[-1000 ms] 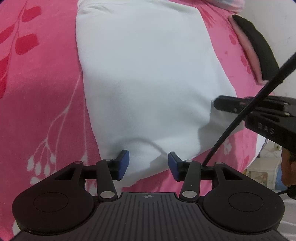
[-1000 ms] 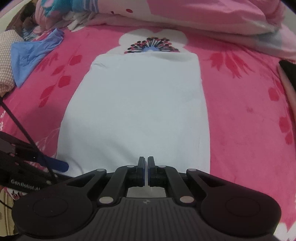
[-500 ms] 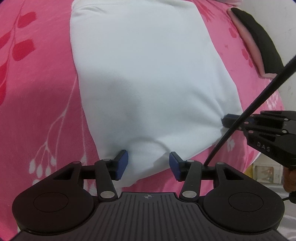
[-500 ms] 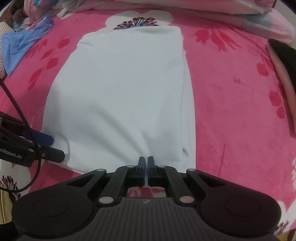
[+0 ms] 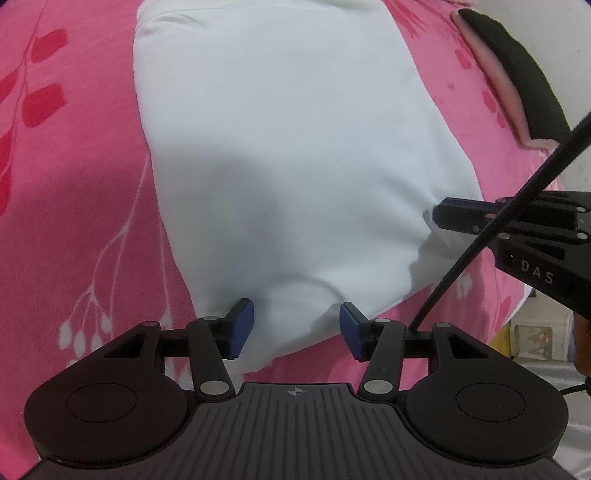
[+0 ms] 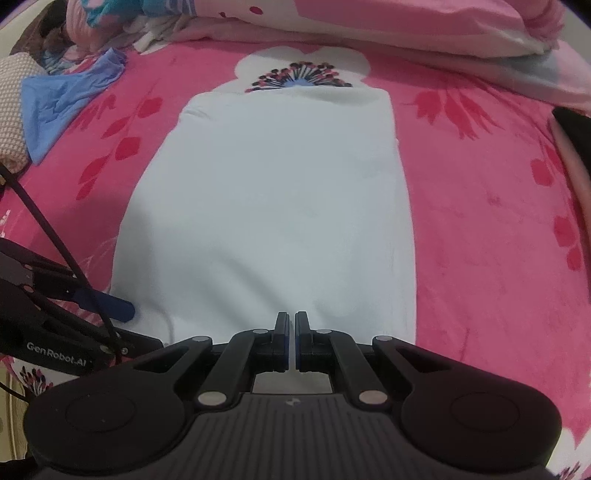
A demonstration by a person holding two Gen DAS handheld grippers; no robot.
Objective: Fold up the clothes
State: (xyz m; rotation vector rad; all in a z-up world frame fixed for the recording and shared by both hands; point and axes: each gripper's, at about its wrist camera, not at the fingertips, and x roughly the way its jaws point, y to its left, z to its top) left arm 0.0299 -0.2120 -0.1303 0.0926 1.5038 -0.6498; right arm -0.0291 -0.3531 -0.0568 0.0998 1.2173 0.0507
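Where the pink floral bed cover (image 6: 480, 206) spreads widest, one white garment (image 6: 273, 206) lies flat as a long folded panel, its near hem at the two grippers. At that hem's left corner the left gripper (image 5: 296, 325) stands about half open, its blue pads (image 5: 242, 325) on either side of a raised fold of cloth without pinching it. At the right corner the right gripper (image 6: 290, 332) is closed tight on the hem. One blue cloth (image 6: 62, 99) lies far left, one rolled duvet (image 6: 406, 26) along the far edge, one black-and-pink item (image 5: 517, 74) at the right edge. Against a second earlier, the left gripper's pads stand slightly wider apart; the right gripper's grip is unchanged.
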